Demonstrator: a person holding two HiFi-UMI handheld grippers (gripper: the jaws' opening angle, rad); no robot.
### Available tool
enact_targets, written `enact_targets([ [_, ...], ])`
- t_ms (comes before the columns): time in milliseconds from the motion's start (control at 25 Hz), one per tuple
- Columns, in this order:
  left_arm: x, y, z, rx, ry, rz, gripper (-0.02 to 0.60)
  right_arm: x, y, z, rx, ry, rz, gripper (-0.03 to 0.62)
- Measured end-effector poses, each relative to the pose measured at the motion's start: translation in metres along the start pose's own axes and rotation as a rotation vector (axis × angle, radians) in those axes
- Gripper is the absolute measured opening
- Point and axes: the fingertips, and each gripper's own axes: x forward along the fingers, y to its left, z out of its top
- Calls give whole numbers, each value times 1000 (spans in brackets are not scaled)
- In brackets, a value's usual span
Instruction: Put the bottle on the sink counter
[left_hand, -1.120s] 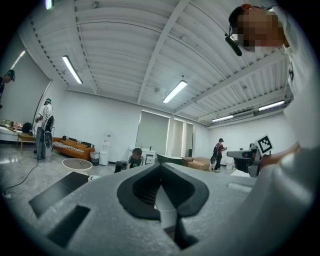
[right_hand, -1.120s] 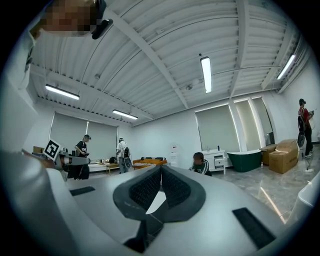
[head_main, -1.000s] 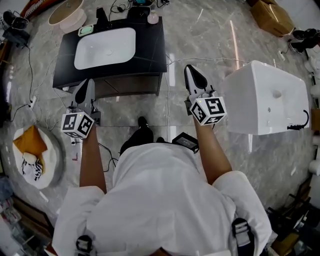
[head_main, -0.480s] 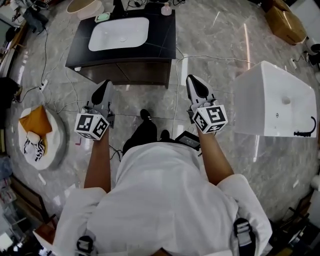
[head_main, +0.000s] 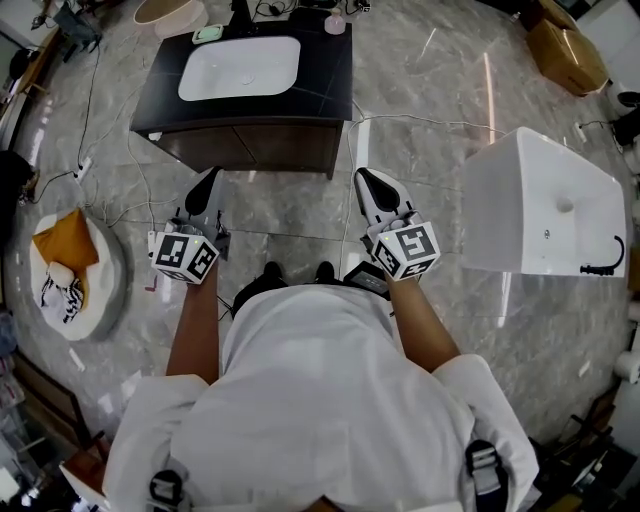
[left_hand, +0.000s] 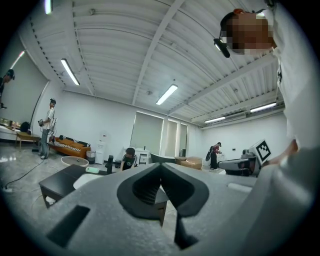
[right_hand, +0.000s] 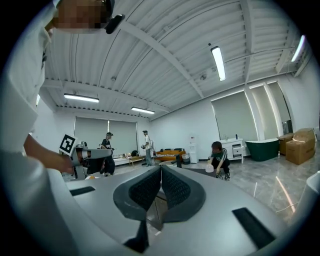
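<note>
Head view: the left gripper (head_main: 207, 186) and right gripper (head_main: 368, 182) were closed and empty. The bottle (head_main: 335, 22) stood on the sink counter (head_main: 335, 85), well ahead of both.
Left gripper view: jaws pressed together.
Right gripper view: jaws together, with the bottle far beyond, right of their tips.

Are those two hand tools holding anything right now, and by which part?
Nothing is held: the left gripper and right gripper each have fingers shut together, with nothing between them.

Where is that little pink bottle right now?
In the head view, the pink bottle stands at the far right corner of the black sink counter, just right of the white basin.
</note>
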Motion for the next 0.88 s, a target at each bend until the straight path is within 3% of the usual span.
enact_targets([
  [360, -11, 24, -13, -43, 47, -56, 15, 35, 26, -4, 1, 27, 7, 14],
  [880, -19, 48, -27, -149, 49, -53, 15, 62, 44, -10, -18, 65, 42, 15],
])
